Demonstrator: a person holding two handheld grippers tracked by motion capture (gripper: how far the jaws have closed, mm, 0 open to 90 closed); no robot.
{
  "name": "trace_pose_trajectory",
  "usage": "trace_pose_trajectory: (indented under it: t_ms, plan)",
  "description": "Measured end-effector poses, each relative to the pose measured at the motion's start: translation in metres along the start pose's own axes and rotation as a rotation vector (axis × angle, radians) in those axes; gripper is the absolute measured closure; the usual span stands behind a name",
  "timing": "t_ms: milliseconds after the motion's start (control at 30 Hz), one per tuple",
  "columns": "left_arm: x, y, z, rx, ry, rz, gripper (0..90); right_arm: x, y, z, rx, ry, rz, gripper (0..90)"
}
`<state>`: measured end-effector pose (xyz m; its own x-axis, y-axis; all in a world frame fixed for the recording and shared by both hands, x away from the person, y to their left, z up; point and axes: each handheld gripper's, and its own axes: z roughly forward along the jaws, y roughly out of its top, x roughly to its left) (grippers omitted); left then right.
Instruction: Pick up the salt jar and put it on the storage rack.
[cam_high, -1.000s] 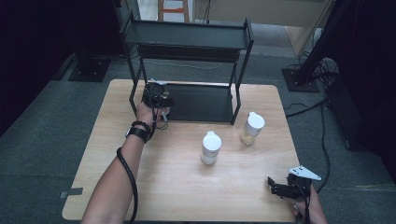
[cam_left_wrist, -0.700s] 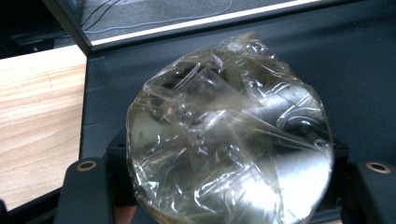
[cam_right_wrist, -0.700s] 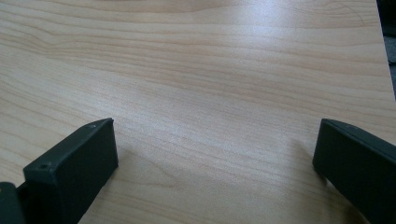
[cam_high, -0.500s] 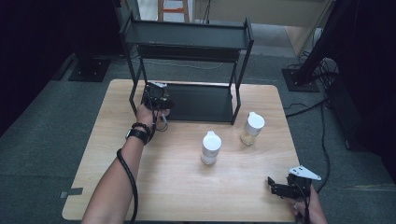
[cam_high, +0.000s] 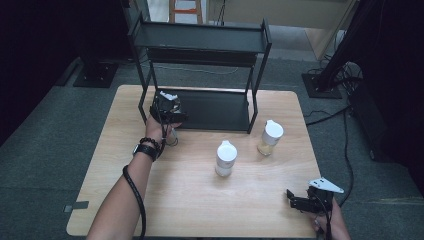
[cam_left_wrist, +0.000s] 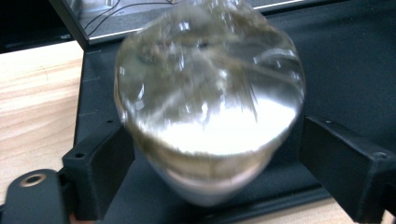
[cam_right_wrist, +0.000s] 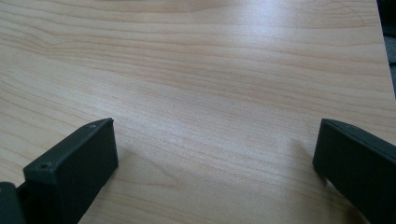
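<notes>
A clear glass jar (cam_left_wrist: 210, 116), blurred, stands on the black lower shelf (cam_left_wrist: 345, 60) of the rack, near its front left corner. My left gripper (cam_high: 167, 107) reaches in over that shelf. The jar sits between its two black jaws, which have just been opening. A thin gap shows on each side, so the pads do not press on the glass. My right gripper (cam_high: 306, 202) rests low over the table's front right corner. Its jaws stand wide open over bare wood (cam_right_wrist: 210, 93) with nothing between them.
The black two-tier rack (cam_high: 200, 37) stands at the back of the wooden table (cam_high: 120, 115). A white-capped bottle (cam_high: 226, 157) stands mid-table. A second bottle with yellowish contents (cam_high: 270, 137) stands right of it, near the rack's front right leg (cam_high: 252, 107).
The left hand has barely shifted at the shelf. The right hand and both bottles have stayed in place.
</notes>
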<state>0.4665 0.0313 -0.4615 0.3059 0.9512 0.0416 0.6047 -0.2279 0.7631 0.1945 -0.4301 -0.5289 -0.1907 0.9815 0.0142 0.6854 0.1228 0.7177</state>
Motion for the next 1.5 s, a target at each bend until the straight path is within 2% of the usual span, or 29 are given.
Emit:
trace_pose_trajectory:
  t_ms: [33, 133, 200, 333, 500, 767, 1000, 1067, 1167, 1500]
  plan:
    - [0.000, -0.002, -0.001, 0.000, -0.005, 0.002, 2.9, 0.000, 0.000, 0.000, 0.000, 0.000, 0.000, 0.0]
    - [-0.001, -0.009, -0.004, -0.004, -0.006, 0.004, 0.0, 0.000, 0.000, 0.000, 0.000, 0.000, 0.000, 0.0]
    - [-0.002, -0.014, -0.006, -0.001, -0.024, 0.003, 0.0, 0.000, 0.000, 0.000, 0.000, 0.000, 0.000, 0.0]
    - [-0.002, -0.025, -0.008, 0.003, -0.029, 0.012, 0.0, 0.000, 0.000, 0.000, 0.000, 0.000, 0.000, 0.0]
    - [0.001, -0.035, -0.010, 0.006, -0.031, -0.020, 0.0, 0.000, 0.000, 0.000, 0.000, -0.001, 0.001, 0.0]
    - [0.004, -0.052, -0.014, 0.008, -0.021, -0.009, 0.0, 0.000, 0.000, 0.000, 0.000, 0.000, 0.001, 0.0]
    - [0.003, -0.061, -0.019, -0.032, -0.012, -0.010, 0.0, 0.000, 0.000, 0.000, 0.000, 0.001, -0.001, 0.0]
    - [0.002, -0.065, -0.019, -0.034, -0.002, -0.009, 0.0, 0.000, 0.000, 0.000, -0.001, 0.001, -0.002, 0.0]
    - [0.000, -0.071, -0.018, -0.037, -0.010, -0.021, 0.0, 0.000, 0.000, 0.000, -0.001, 0.001, -0.003, 0.0]
    - [-0.004, -0.085, -0.012, -0.001, -0.001, -0.035, 0.0, 0.000, 0.000, 0.000, -0.001, 0.001, -0.003, 0.0]
